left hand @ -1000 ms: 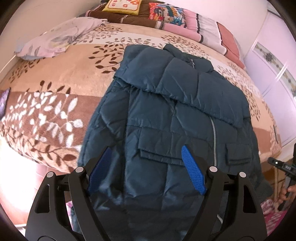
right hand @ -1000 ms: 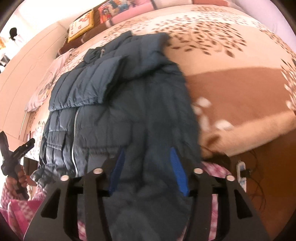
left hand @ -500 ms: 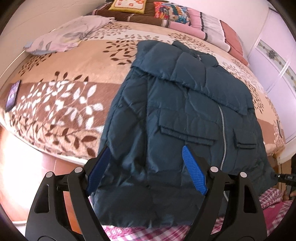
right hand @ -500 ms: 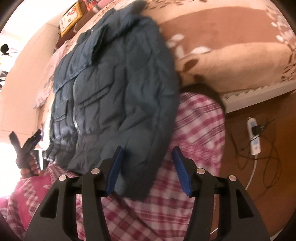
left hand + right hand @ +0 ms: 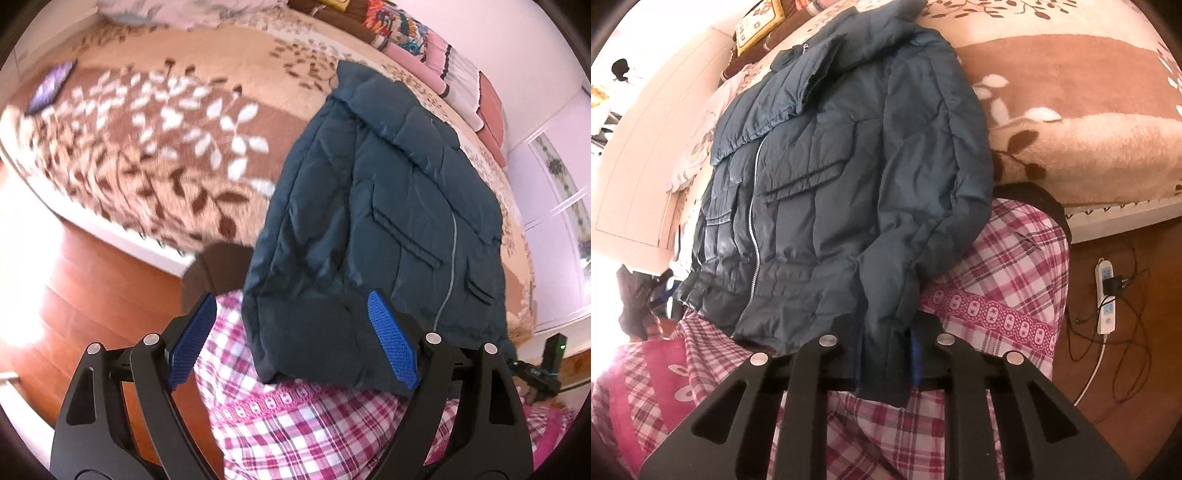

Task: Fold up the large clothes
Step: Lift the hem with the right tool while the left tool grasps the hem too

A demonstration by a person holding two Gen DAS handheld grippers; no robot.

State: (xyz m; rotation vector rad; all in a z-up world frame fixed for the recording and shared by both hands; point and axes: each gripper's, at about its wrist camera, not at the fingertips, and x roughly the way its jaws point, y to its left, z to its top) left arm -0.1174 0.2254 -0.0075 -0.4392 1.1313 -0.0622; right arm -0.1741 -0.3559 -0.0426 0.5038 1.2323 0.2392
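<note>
Left wrist view: left hand-held gripper [image 5: 293,338] tilts steeply downward over the bed's edge, its jaws wide and opening further, blue pads [image 5: 393,345] standing to either side of the hem corner of the dark teal padded jacket [image 5: 373,221] without pressing on it. The jacket lies front up on the leaf-patterned bed cover [image 5: 155,147], sleeves folded across the chest, its lower hem hanging over the bed's edge onto pink plaid cloth [image 5: 314,421]. Wooden floor [image 5: 74,288] shows at left.

Right wrist view: right hand-held gripper [image 5: 884,354] also points steeply down, its jaws closing on the jacket's [image 5: 831,166] hanging hem corner, which fills the narrow gap between them; only a sliver of one blue pad [image 5: 916,354] shows. The zipper [image 5: 753,206] runs up the garment's front. A white power strip [image 5: 1106,295] lies on the floor at right.
</note>
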